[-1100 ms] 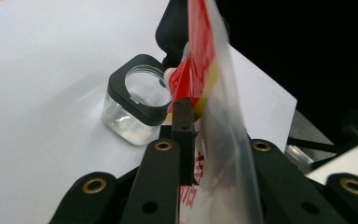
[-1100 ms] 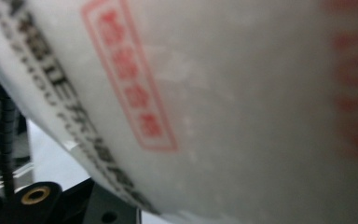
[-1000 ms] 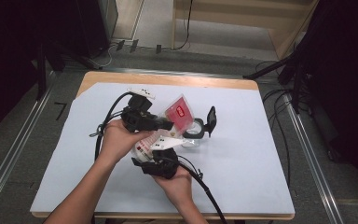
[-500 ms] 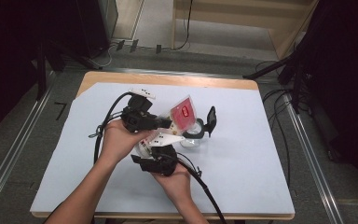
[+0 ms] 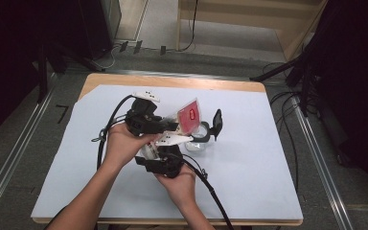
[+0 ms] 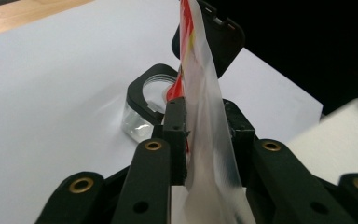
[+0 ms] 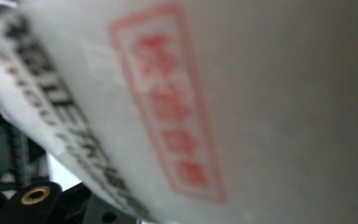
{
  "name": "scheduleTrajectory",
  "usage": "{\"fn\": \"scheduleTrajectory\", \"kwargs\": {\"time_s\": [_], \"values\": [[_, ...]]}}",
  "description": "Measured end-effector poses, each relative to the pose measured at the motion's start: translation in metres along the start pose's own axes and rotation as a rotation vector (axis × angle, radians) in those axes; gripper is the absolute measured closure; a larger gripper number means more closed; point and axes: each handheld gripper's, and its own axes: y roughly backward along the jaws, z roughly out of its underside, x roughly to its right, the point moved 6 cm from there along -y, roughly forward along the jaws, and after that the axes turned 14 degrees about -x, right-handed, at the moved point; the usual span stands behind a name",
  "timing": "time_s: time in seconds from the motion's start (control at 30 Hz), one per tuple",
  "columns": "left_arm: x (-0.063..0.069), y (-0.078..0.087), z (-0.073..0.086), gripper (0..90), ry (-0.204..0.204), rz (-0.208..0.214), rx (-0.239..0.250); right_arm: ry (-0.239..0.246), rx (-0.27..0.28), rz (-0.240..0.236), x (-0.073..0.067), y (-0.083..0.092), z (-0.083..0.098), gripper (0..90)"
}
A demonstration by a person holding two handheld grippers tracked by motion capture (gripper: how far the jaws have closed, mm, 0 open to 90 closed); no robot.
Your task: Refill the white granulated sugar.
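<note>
- Between the earlier high views and this one the packet (image 5: pixel 189 115) has tipped a little more upright over the jar, while both hands sit where they were, near the middle of the table.
- Left gripper (image 6: pixel 204 122): its jaws have just been opening again after a brief squeeze, yet the two black pads press the translucent packet (image 6: pixel 205 140) from both sides, so it is clamped on it, narrow.
- Packet, from the left gripper view: seen edge-on, standing upright, with red and yellow print along its far edge; no words can be read there.
- Right gripper (image 5: pixel 165 160): held by the nearer hand, just near of the left gripper; whether its jaws grip the packet I cannot tell.
- Right gripper view: the packet (image 7: pixel 214 107) lies very close and blurred, with a red-framed column of red characters and a line of black characters at left, none sharp enough to read.
- Just right of the grippers, a small clear jar (image 5: pixel 197 143) with an open black flip lid (image 5: pixel 216 122) stands on the white sheet (image 5: pixel 268 167) covering the table.
</note>
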Motion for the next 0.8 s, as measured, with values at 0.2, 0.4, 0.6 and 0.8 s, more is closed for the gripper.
{"fn": "scheduleTrajectory", "kwargs": {"time_s": [0.2,0.4,0.6,0.8], "values": [[-0.0030,-0.0020,0.0011,83.3,0.014,-0.026,-0.019,0.008,-0.008,0.029,0.0010,0.0002,0.0009,56.1],[-0.0042,-0.0009,-0.0007,84.0,0.060,-0.002,-0.004,0.056,-0.018,0.116,-0.0015,-0.0018,-0.0002,55.4],[-0.0036,0.0018,-0.0028,79.3,0.029,-0.010,0.013,0.038,-0.018,0.103,-0.0026,0.0007,-0.0032,59.6],[-0.0011,0.0035,-0.0054,72.8,0.011,-0.007,0.032,-0.003,0.007,0.043,-0.0035,0.0058,-0.0085,59.6]]}}
